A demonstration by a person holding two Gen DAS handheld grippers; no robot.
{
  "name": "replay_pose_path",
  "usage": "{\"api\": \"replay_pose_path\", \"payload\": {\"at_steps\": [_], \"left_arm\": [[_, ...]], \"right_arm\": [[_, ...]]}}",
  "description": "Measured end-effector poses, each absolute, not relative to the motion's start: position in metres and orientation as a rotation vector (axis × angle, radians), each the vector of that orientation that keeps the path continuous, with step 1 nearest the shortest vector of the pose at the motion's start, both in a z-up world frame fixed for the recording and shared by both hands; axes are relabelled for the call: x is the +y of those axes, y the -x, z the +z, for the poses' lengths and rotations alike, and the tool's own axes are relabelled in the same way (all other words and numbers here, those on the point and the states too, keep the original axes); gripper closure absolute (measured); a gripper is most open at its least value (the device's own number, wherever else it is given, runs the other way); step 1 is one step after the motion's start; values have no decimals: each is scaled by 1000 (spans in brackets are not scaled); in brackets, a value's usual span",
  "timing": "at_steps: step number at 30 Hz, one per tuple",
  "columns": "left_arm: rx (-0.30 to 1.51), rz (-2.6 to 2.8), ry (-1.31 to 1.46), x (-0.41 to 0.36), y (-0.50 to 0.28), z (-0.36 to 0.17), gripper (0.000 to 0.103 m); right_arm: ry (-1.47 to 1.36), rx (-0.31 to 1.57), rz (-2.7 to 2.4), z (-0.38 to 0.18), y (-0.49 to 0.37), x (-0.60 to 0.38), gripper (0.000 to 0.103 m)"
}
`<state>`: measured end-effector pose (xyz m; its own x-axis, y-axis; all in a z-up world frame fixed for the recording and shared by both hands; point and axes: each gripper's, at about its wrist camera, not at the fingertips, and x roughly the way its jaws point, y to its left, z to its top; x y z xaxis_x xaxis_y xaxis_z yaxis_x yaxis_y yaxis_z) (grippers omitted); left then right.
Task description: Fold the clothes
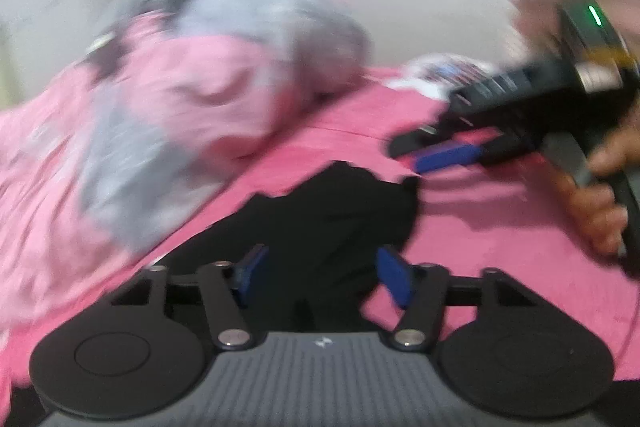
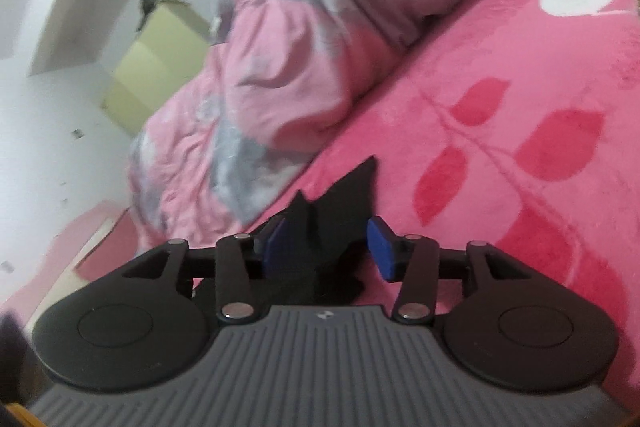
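A: Fingers (image 1: 394,277) of the left gripper (image 1: 320,275) stand partly apart, both blue pads clear of the black garment (image 1: 340,211) under and ahead of them; nothing is gripped.

B: And the right gripper (image 2: 326,247)?

A: Its 2 fingers (image 2: 382,249) are also parted. Black cloth rises in points between them, but the pads don't press it.

B: Where does the garment lie?

A: On the pink blanket (image 2: 500,87), just ahead of both fingertips. In the left view, the right gripper's tip meets its far edge, a hand (image 1: 592,203) on the handle.

B: Beyond?

A: To the fingers' left, a bunched pink-and-grey quilt (image 2: 304,47); the left view is blurred.
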<state>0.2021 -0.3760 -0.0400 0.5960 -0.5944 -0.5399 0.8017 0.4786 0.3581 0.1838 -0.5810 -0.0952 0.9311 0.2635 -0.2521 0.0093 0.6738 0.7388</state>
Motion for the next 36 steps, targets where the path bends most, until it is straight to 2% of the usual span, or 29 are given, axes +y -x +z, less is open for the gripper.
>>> {"api": "replay_pose_path", "payload": {"at_steps": [2,8,11,14,21,28,31,34,36], "left_arm": [[343,-930,-725,-391,-198,-49,63],[361,-1032,-826,-426,-205,-65,87],[377,-1064,-842,-435,-212,-71,95],[427,-1095,-767,-429,-227,-67,99],[728,-1147,-209,-393,-303,-41,100],[1060,-1082,281,-366,-366,-76,99],[1110,-1034,406,-354,-376,-83,93],[1056,-993,399,-345,-372,-75,76],[1003,-978,347,-343,-366,-65,75]], "right_arm": [[-813,346,154,-93,-182,-581,57],[-838,302,111,-95,-175,-591,57],[-895,291,103,-101,-173,-600,57],[-948,291,109,-108,-172,-607,57],[-949,292,112,-109,-174,-606,57],[-958,295,113,-111,-174,-607,57],[-960,295,112,-111,-173,-606,57],[-965,294,113,-112,-174,-607,58],[-969,293,114,-112,-174,-607,58]]}}
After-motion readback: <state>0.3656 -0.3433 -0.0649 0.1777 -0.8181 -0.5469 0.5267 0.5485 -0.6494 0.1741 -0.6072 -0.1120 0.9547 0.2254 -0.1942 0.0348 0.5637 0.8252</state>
